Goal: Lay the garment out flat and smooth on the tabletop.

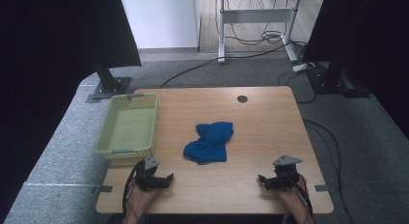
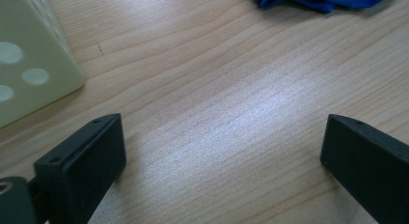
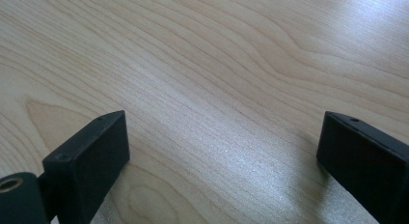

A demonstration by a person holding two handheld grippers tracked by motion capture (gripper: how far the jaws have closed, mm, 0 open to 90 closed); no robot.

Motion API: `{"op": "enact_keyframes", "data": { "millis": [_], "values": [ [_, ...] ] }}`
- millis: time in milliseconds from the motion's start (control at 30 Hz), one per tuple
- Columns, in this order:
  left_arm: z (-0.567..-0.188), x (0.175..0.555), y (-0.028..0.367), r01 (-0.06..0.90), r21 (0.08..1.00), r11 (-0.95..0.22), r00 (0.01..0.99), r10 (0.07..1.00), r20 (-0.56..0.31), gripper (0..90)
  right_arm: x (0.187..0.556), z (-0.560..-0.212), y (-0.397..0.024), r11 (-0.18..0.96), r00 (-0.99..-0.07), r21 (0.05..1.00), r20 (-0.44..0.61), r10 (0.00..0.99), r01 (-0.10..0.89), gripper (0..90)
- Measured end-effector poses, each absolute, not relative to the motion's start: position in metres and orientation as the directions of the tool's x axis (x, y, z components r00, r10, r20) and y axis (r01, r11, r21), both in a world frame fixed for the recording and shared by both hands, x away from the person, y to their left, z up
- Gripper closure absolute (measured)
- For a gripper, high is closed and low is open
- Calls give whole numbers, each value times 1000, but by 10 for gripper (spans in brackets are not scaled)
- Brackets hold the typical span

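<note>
Both our left gripper and right gripper rest on the surface, jaws spread wide, holding nothing. The crumpled blue cloth lies mid-surface beside the green basket. We should probably approach its edges low, pinching cleanly.

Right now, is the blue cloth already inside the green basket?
No, the blue cloth lies crumpled on the bare table, to the right of the green basket and apart from it.

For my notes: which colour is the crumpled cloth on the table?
The cloth is blue, clearest in the high view.
</note>
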State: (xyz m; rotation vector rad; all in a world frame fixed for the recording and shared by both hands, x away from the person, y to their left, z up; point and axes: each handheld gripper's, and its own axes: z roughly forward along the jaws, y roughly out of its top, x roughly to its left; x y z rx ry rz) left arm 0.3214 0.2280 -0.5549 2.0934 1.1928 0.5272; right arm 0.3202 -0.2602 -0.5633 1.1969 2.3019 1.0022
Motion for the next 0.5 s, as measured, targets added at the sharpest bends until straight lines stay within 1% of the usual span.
{"op": "enact_keyframes", "data": {
  "millis": [267, 500],
  "values": [
    [-552, 322, 227, 597, 717, -360, 500, 866, 19, 53, 320, -563, -260, 390, -577, 729, 8, 816, 562, 41],
    [-544, 321, 221, 575, 735, -361, 515, 857, 18, 54, 320, -563, -260, 390, -577, 729, 8, 817, 562, 41]
  ]
}}
